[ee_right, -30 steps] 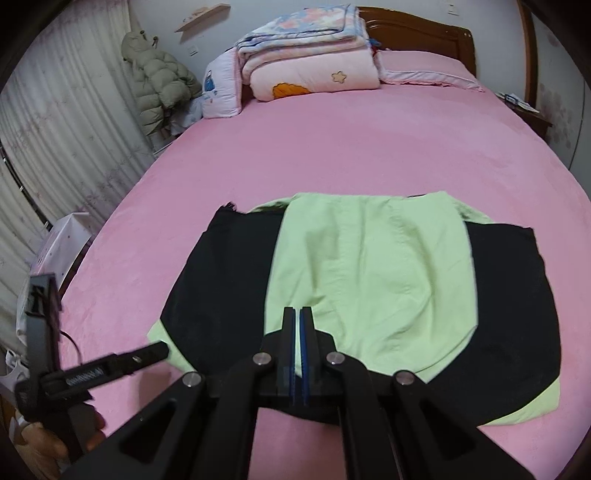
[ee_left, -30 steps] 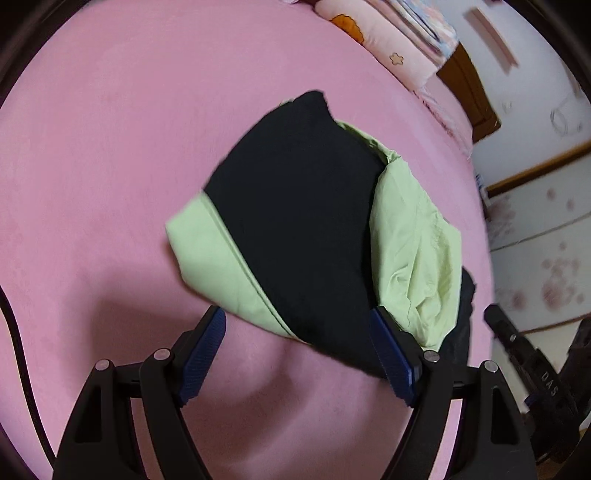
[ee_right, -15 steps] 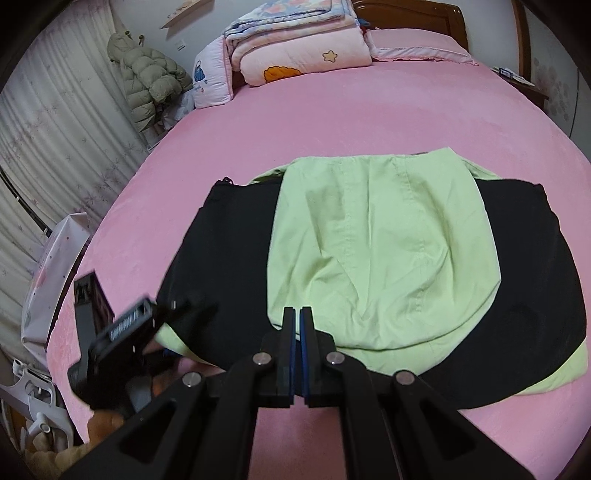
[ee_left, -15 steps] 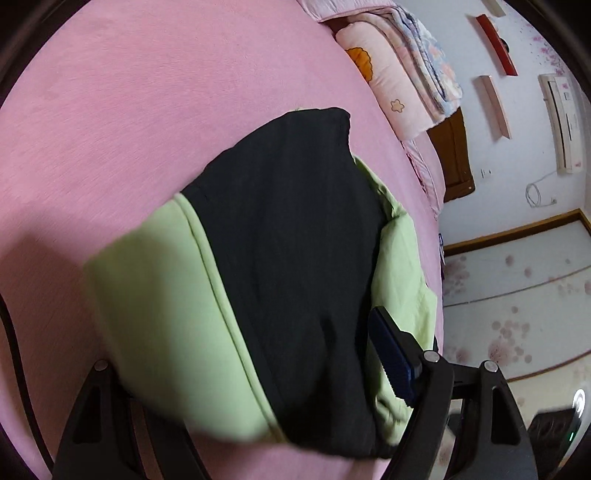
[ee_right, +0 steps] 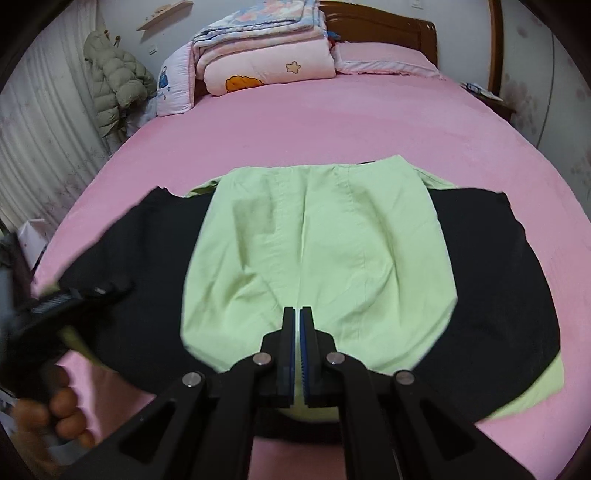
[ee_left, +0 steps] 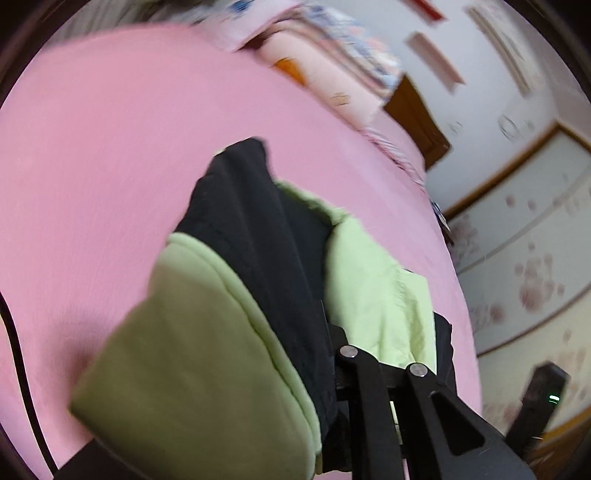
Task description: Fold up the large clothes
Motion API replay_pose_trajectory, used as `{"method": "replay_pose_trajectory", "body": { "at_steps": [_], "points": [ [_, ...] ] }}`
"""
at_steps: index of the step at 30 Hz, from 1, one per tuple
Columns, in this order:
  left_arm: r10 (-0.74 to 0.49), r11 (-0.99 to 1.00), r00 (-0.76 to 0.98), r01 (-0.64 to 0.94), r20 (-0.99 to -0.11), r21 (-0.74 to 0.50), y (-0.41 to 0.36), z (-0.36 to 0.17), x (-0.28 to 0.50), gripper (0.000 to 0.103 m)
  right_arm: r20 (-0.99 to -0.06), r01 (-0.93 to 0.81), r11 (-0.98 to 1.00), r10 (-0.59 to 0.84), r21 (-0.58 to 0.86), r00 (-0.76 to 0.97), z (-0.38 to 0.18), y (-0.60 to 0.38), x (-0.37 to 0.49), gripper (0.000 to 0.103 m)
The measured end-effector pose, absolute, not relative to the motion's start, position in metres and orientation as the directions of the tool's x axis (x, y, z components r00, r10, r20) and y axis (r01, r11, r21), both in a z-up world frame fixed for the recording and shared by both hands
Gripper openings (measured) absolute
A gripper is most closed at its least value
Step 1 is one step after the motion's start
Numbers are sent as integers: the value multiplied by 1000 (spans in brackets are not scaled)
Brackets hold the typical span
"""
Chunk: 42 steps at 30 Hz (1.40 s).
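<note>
A black and light-green garment (ee_right: pixel 317 251) lies on the pink bed (ee_right: pixel 332 125), with a green middle panel and black sides. My right gripper (ee_right: pixel 298 325) is shut, its jaws together over the near hem of the green panel; whether it pinches cloth I cannot tell. My left gripper (ee_right: pixel 92 291) is shut on the garment's left black edge with its green hem (ee_left: pixel 207 362), lifted off the bed. In the left wrist view the raised cloth (ee_left: pixel 280 280) covers the left finger and only the right finger arm (ee_left: pixel 369 369) shows.
Folded quilts and pillows (ee_right: pixel 258 55) are stacked at the wooden headboard (ee_right: pixel 388 26). A puffy coat (ee_right: pixel 114 81) hangs by the curtain at the left. A nightstand (ee_right: pixel 487 99) stands at the right. A hand (ee_right: pixel 55 413) holds the left gripper.
My left gripper has closed on the garment's left edge and lifted it. The right gripper has stayed shut and moved slightly.
</note>
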<state>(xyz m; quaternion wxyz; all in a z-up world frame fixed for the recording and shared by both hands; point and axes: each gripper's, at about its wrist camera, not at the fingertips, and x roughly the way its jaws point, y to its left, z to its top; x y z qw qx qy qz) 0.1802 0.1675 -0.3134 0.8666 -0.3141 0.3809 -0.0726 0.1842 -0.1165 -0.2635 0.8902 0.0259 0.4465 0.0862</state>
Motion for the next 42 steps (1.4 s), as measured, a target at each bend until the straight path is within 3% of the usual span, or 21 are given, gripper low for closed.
{"method": "replay_pose_trajectory", "body": {
  "at_steps": [5,15,18,23,28,33,34,36,37,42],
  "points": [
    [-389,841,718,22,-577,-540,132,-280,182,9,-853,-154,970,237,186,465,-320,-119,195,2],
    [-471,877,730,324,-496,-355,18,-217,181,9,-753,-78,905,395,419,527,-335,-163,184,1],
    [-516,857,703,425,-490,-292,-25,-204,183,9,-678,-15,820,484,572,554,-339,-191,175,1],
    [-563,799,622,577,-545,-167,-111,-208,178,9,-575,92,654,579,751,578,-340,-254,140,1],
    [-548,770,538,624,-640,-134,-180,-250,183,12,-693,202,722,487,662,532,-334,-322,79,2],
    [-403,793,418,604,-814,-82,-230,-325,191,28,-826,280,824,339,492,451,-329,-377,50,5],
    [-387,795,432,604,-814,-57,-232,-326,188,31,-833,292,828,322,478,449,-325,-386,48,5],
    [-399,782,422,620,-814,-63,-232,-317,182,51,-848,311,842,276,440,452,-314,-401,49,5],
    [-425,775,398,624,-813,-100,-230,-310,180,67,-850,311,850,259,426,458,-307,-407,52,5],
    [-557,755,356,593,-750,-279,-193,-249,162,75,-836,297,864,222,407,501,-273,-426,74,5]
  ]
}}
